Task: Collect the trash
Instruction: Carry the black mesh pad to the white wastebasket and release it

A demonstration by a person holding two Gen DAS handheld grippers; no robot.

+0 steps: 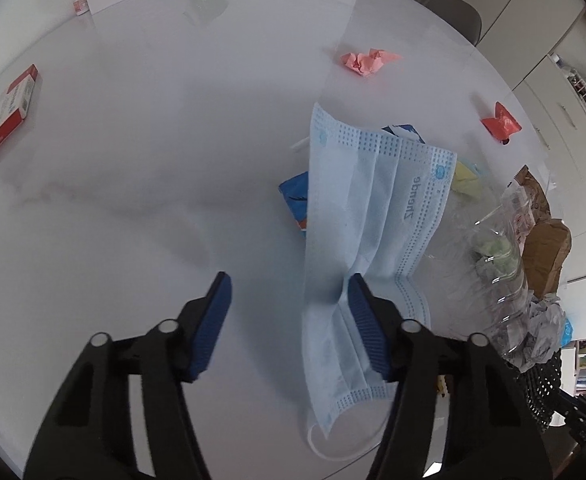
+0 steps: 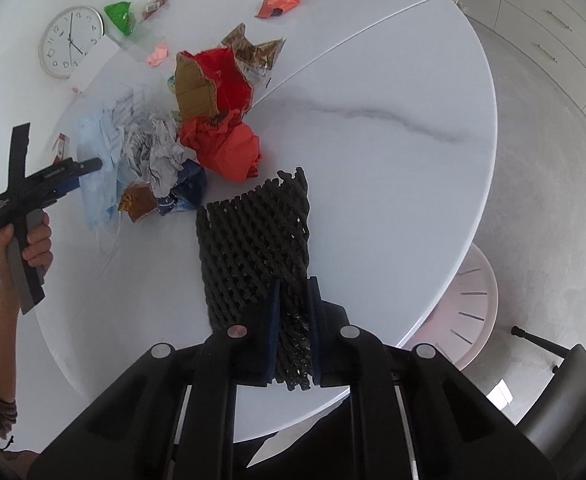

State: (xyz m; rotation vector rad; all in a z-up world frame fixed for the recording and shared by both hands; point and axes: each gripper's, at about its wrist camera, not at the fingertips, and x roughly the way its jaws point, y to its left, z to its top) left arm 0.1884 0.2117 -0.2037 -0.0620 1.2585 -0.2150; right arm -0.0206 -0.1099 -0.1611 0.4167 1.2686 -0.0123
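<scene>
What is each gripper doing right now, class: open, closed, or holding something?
Left gripper: jaws open, blue face mask between them, not clamped.
Right gripper: shut on the black foam net.

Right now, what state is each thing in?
Left gripper: open, one pad against the mask.
Mask: flat on the table, not gripped.
Right gripper: shut on the net.
Net: pinched at one end.
Pink paper: crumpled.
Box: closed, lying flat.
</scene>
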